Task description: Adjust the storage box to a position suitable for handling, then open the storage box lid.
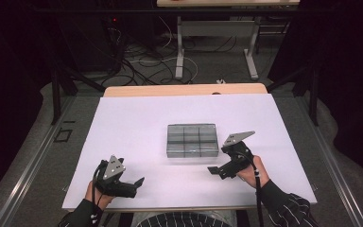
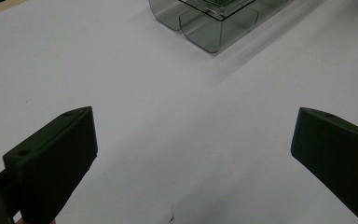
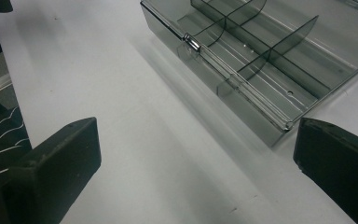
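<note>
Dark room, cables on floor beyond white-topped bench [image 1: 137, 118]. Smoky clear compartment box [image 1: 192, 140] at bench centre, dividers visible, lid shut, compartments empty as far as visible. Right tool [image 1: 216, 170] at box's 5 o'clock, just beside near corner, jaws wide apart, nothing between. Left tool [image 1: 139, 182] at box's 8 o'clock, well apart from it, jaws spread, nothing between.

This looks like a lab or recording studio rather than a home. A white-covered wooden worktable [image 1: 137, 123] stands between dark curtains at nine and three o'clock, while at twelve o'clock loose black and white cables [image 1: 142, 61] sprawl over grey carpet beside a grey metal-legged desk [image 1: 217, 42].
</note>
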`<act>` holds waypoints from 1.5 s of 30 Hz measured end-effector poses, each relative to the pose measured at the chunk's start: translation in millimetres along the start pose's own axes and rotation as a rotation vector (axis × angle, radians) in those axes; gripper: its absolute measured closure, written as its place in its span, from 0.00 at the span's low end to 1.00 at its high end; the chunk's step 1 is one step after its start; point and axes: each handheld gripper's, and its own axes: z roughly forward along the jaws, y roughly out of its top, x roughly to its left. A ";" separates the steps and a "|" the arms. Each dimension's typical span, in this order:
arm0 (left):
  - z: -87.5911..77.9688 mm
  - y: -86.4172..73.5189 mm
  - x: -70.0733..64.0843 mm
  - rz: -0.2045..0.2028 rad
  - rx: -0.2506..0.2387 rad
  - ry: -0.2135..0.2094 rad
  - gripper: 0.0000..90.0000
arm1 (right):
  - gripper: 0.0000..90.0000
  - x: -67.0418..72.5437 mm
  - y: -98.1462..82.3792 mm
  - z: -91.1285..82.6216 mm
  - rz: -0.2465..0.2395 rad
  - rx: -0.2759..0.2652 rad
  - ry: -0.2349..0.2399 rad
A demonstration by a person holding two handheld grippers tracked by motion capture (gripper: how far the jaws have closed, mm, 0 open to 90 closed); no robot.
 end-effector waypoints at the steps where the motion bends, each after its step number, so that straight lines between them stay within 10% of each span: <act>1: 0.0 0.0 0.2 0.001 0.000 -0.001 0.00 | 0.01 1.0 0.4 -0.4 -0.012 -0.005 0.003; 29: -2.4 -1.4 -0.7 0.004 0.008 0.003 0.00 | 0.22 14.9 1.0 10.9 -0.067 0.015 0.017; 45: -1.0 -0.3 -1.2 0.005 0.005 0.000 0.00 | 0.63 20.9 0.9 27.6 -0.030 -0.007 -0.029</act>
